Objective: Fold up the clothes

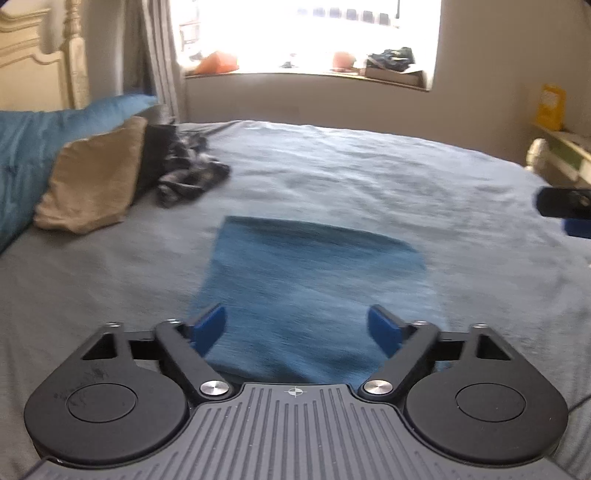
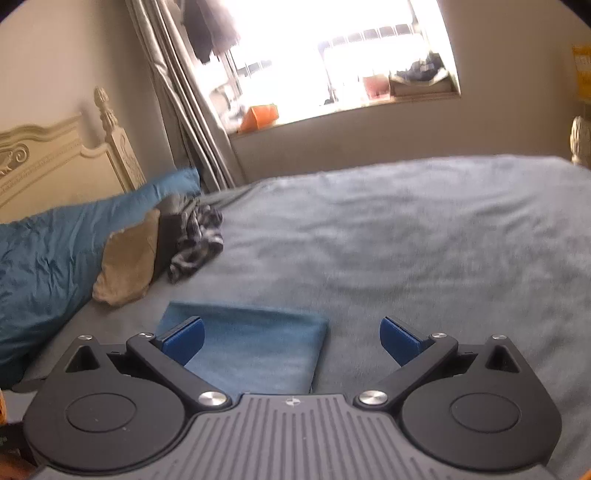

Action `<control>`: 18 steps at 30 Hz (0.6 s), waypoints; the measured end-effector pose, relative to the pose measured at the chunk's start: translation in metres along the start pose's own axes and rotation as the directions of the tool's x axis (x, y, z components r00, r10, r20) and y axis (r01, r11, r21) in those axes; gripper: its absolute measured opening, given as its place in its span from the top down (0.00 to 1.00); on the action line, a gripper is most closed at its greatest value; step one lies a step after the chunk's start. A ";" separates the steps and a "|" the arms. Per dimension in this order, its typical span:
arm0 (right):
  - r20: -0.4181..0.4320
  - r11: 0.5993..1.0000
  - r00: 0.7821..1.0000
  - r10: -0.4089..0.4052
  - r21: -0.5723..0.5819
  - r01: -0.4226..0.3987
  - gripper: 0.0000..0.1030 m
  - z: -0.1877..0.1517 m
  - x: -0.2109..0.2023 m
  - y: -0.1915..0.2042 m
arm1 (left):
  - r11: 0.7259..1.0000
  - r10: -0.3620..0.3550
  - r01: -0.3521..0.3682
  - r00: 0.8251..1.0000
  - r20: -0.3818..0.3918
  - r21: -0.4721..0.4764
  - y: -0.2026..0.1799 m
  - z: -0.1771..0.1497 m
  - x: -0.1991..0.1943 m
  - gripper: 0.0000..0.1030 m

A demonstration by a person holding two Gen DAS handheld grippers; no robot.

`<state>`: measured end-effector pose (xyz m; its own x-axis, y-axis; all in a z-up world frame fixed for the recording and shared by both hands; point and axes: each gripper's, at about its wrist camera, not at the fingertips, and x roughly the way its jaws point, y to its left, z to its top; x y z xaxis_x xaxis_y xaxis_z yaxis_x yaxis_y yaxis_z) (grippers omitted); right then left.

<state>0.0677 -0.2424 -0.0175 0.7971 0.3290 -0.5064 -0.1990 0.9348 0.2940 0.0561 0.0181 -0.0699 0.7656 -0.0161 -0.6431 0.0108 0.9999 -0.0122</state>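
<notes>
I am holding both the left gripper (image 1: 297, 325) and right gripper (image 2: 291, 338) released, nothing between their fingers, hovering over the folded blue cloth (image 1: 310, 291) lying flat on the grey bedspread (image 1: 369, 177), probably because this fold is done.

Both wrist cams sit right behind their own fingers, tilted down across the grey bed (image 1: 332, 166) toward the window (image 1: 306, 33), left one close over the blue folded cloth (image 1: 314, 280), right one further right w/ it lower-left, both sharing cloth, pillows, window.
</notes>
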 end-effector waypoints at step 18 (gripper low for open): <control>-0.205 0.983 0.971 0.123 0.161 -0.090 0.00 -0.031 0.067 -0.035 | 0.973 0.230 -0.225 0.944 -0.234 0.051 0.000 0.006 0.040 0.01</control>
<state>0.1100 -0.2489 -0.0869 0.6325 0.4614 -0.6222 -0.1753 0.8677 0.4652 0.0901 0.0170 -0.0909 0.5747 0.2144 -0.7898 -0.1289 0.9767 0.1713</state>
